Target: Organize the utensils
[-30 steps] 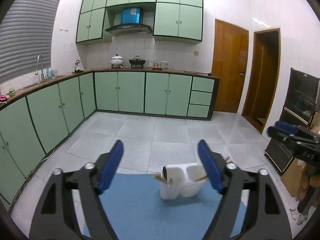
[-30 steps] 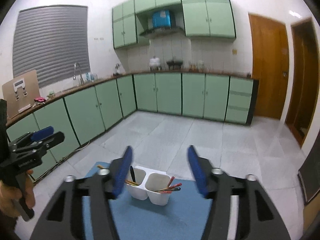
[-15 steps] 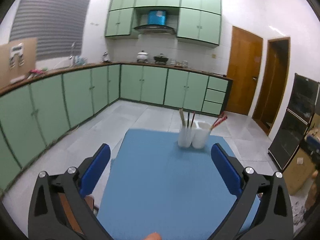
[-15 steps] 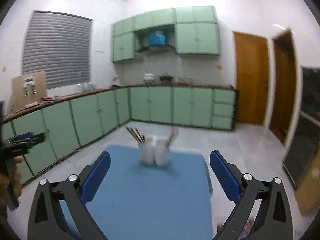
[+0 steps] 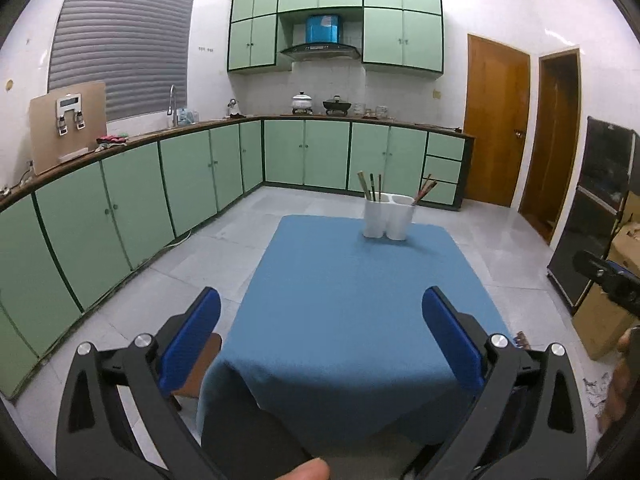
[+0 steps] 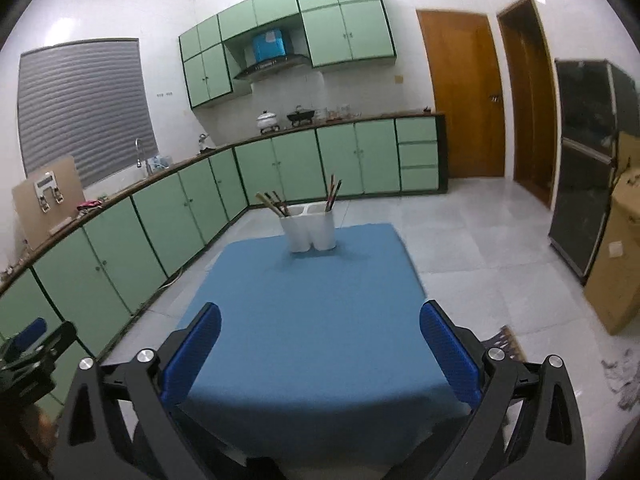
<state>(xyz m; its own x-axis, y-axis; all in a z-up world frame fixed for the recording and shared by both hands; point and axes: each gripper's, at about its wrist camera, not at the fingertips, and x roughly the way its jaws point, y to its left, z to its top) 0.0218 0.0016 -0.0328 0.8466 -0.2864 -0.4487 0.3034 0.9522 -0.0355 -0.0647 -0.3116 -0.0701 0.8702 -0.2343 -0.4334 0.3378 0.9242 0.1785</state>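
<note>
White two-compartment holder [image 5: 388, 216] sits upright at the far end of the blue-covered table [image 5: 360, 320], near the far edge. Everything below is placed against that holder.

Its left compartment has a few dark and tan chopsticks [image 5: 370, 187] leaning left; its right compartment has reddish-brown ones [image 5: 425, 191] leaning right. From the right wrist view we see the same split: tan and dark sticks [image 6: 272, 203] on the left side, reddish sticks [image 6: 333, 195] on the right.

We hold both tools well short of the holder, at the near end of the table. Left gripper [image 5: 321, 314]: blue pads spread wide, nothing between them, only cloth past them. Right gripper [image 6: 320, 328]: same, fully spread, empty. Both sets of jaws have just been opening.

Behind the holder: green cabinets [image 5: 304, 152] along the wall. A wooden door [image 5: 496, 120] stands behind it to the right.
</note>
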